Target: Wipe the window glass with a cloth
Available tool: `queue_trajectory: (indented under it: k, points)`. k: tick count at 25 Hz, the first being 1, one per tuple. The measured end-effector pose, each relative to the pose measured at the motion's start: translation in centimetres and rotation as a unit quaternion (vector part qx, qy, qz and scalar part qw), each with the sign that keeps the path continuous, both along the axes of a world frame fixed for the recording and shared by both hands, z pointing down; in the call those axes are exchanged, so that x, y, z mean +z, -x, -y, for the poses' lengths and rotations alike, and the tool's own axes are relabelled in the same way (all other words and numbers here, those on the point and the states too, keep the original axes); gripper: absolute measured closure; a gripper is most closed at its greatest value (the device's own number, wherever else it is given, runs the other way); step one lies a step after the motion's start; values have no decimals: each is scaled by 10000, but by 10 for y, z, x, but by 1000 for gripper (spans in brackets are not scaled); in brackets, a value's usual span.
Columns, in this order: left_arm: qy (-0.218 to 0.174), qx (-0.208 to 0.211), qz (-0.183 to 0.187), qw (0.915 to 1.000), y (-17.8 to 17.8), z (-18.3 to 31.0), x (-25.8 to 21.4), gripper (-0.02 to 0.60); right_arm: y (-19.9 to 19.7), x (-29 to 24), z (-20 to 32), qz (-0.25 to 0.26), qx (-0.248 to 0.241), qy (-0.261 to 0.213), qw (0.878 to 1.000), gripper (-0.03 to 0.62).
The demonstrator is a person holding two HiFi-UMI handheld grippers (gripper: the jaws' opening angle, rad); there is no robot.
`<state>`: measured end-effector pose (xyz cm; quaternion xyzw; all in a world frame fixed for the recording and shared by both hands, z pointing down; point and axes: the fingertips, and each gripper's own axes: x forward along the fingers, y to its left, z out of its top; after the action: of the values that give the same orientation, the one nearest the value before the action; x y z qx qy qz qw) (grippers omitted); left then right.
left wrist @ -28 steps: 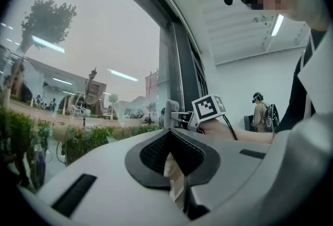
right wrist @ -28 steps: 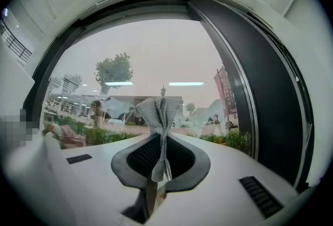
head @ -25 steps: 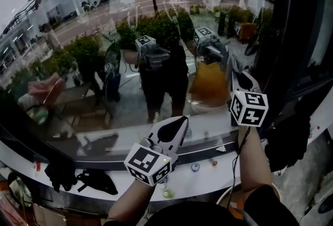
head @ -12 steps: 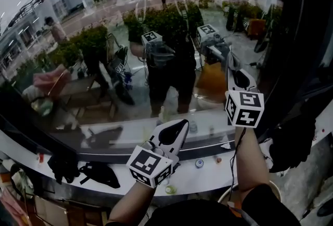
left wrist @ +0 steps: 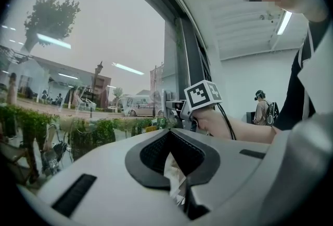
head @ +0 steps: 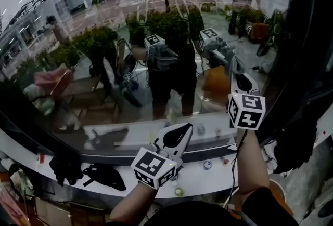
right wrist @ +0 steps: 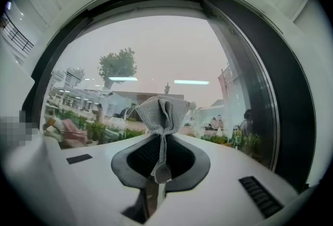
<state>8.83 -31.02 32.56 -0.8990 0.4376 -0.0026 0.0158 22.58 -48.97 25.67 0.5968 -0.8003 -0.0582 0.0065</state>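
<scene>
Right gripper view, centre frame: right gripper [right wrist: 158,170] clamped on a bunched grey cloth [right wrist: 164,110], tuft left free above the jaws, probably for rubbing the window glass [right wrist: 156,48] just ahead. Head view, lower centre: left gripper [head: 176,136] held low, closed on a pale crumpled scrap [left wrist: 172,168], seemingly idle.

The head view looks steeply down from behind and above the left hand-held gripper [head: 179,134] and right hand-held gripper [head: 237,70], toward the window glass [head: 156,38] ahead of them. Each gripper view looks along its own jaws, close to that glass; the left one, aimed sideways, also catches the right hand-held gripper.
</scene>
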Motion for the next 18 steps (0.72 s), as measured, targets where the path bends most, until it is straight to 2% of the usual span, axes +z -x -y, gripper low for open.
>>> queue_trajectory:
  k: [4,9,13,18]
  points:
    - [4,-19,-65,10000,14,-3,-4,574,17,0,-3,31,-22,27,10000,549]
    - [-1,-44,-154,9999,82,-25,0,574,88,-2,-26,75,-27,-3,10000,549]
    - [-69,-141,-195,9997,118,-39,1,574,131,-3,-40,62,-133,-56,9999,549]
    - [-71,-368,19,9993,158,-55,8,574,193,-3,-58,1,-442,-76,9990,549]
